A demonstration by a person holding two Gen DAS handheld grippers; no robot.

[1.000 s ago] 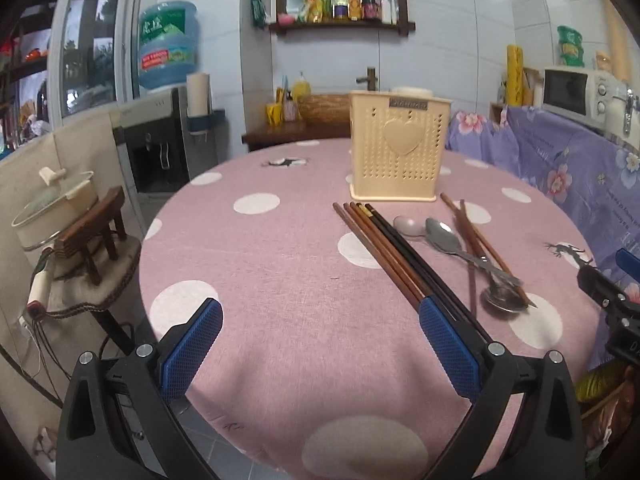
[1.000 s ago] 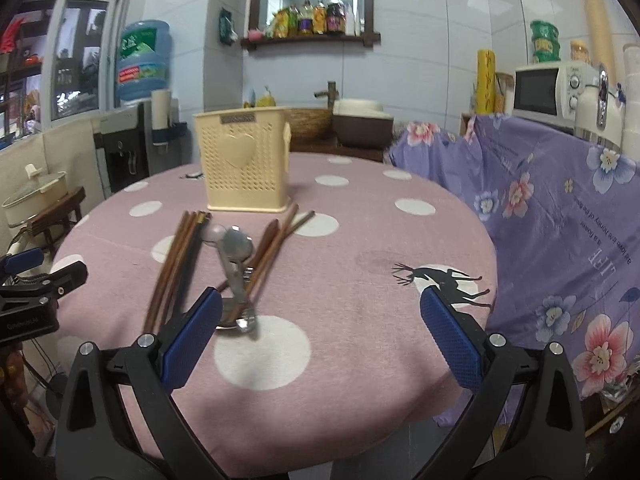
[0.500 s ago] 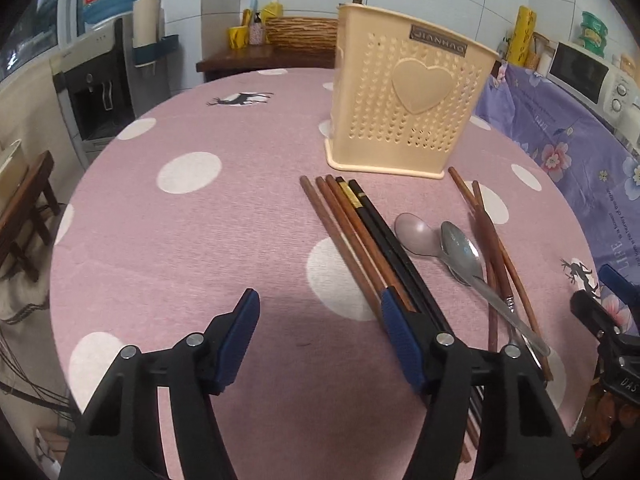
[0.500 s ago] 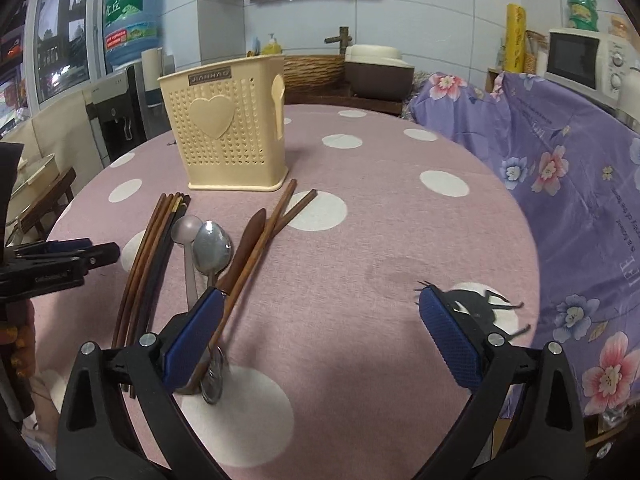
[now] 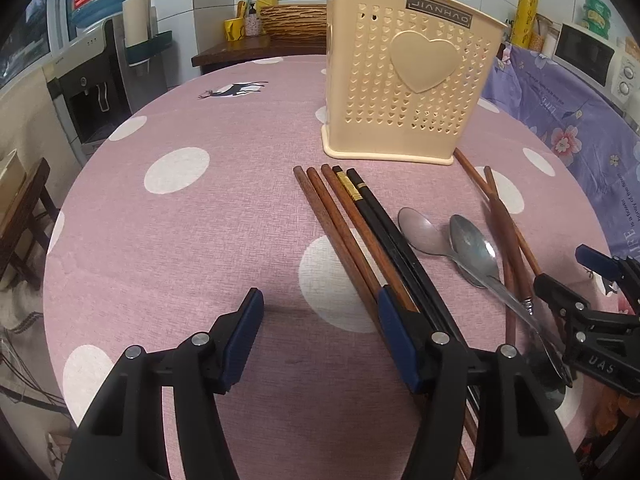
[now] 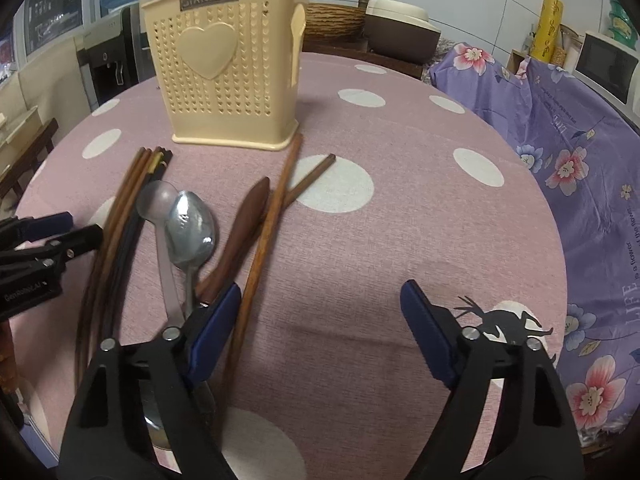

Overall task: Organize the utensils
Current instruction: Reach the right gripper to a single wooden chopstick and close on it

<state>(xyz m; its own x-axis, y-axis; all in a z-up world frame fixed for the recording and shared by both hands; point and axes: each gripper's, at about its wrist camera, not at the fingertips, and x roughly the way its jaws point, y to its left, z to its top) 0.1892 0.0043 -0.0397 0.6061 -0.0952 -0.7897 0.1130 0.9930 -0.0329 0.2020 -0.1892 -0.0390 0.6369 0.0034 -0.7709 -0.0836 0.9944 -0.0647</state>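
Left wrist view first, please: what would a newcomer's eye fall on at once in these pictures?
The cream perforated holder with its heart stands upright mid-table on the pink dotted tablecloth. Before it lie chopsticks and two metal spoons. The left gripper and right gripper hover open over them.

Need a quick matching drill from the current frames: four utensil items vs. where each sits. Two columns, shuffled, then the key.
Column 1
1. utensil holder
2. black chopsticks
3. shiny metal spoon
4. wooden spoon

Column 2
A. lies between the matte spoon and the wooden spoon
B. stands upright on the tablecloth, beyond the utensils
C. lies among the loose brown chopsticks, right of the metal spoons
D. lie in the bundle just past the left gripper, which is open

Pairs: 1-B, 2-D, 3-A, 4-C
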